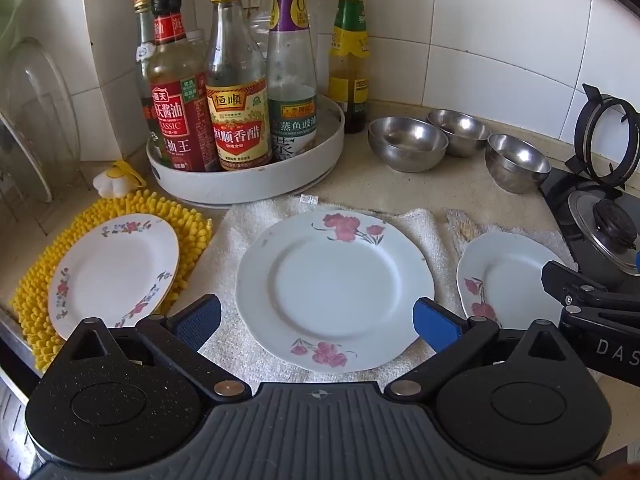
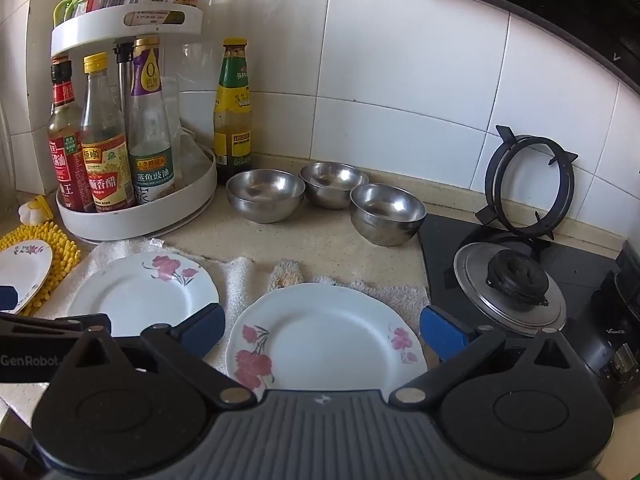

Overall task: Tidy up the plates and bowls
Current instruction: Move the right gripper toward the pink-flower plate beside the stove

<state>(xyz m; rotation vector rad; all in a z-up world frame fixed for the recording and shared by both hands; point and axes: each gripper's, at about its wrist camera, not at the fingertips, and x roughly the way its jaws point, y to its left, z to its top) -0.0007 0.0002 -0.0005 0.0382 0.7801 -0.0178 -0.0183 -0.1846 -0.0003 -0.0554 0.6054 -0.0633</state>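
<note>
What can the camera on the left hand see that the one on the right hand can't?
Only the left view shows the glass lid in a rack at far left and the whole plate on the yellow mat. Only the right view shows the spice rack's upper shelf with packets, and the stove knobs. Both share the middle plate, the right plate, three steel bowls, bottles and open jaws.

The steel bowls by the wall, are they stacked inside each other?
No, the three steel bowls stand separately, side by side on the counter.
</note>
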